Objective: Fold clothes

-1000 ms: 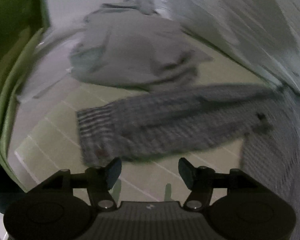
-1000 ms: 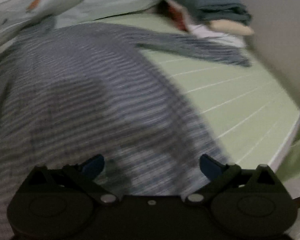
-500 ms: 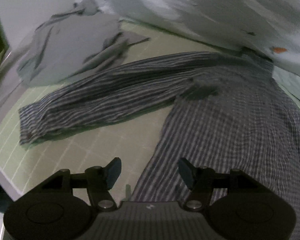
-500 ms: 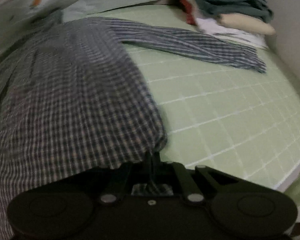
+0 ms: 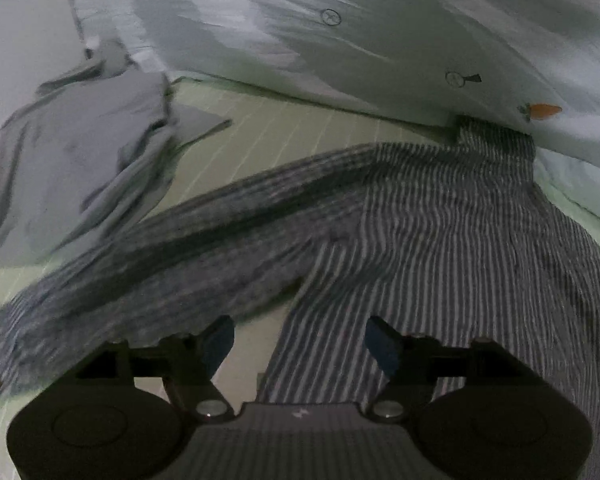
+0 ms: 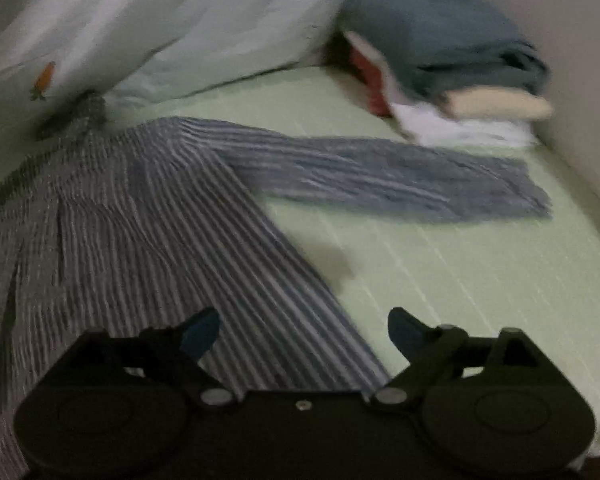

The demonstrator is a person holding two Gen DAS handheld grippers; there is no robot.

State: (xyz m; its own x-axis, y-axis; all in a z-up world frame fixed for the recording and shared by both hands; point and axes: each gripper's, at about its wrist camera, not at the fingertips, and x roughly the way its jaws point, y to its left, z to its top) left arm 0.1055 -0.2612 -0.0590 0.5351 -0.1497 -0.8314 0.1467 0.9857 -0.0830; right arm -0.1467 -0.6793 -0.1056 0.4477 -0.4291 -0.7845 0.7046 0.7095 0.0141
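A blue-and-white checked shirt (image 5: pixel 440 216) lies flat on the pale green bed sheet (image 5: pixel 284 128), collar toward the quilt and both sleeves spread out. Its left sleeve (image 5: pixel 188 248) runs toward the lower left in the left wrist view; its right sleeve (image 6: pixel 380 176) reaches right in the right wrist view. My left gripper (image 5: pixel 300 340) hovers over the shirt's side edge, jaws opening, nothing between them. My right gripper (image 6: pixel 304 332) hangs above the shirt's (image 6: pixel 140 248) other side edge, jaws opening wide, with cloth below them but not pinched.
A crumpled grey garment (image 5: pixel 80 160) lies at the far left of the bed. A pale quilt (image 5: pixel 380 40) with small prints is bunched along the back. A stack of folded clothes (image 6: pixel 452 72) sits at the far right by the wall (image 6: pixel 560 40).
My left gripper has swept from the sleeve cuff to the shirt's body edge. My right gripper shut on the shirt's edge half a second ago, has since let go, and has drawn back to the right.
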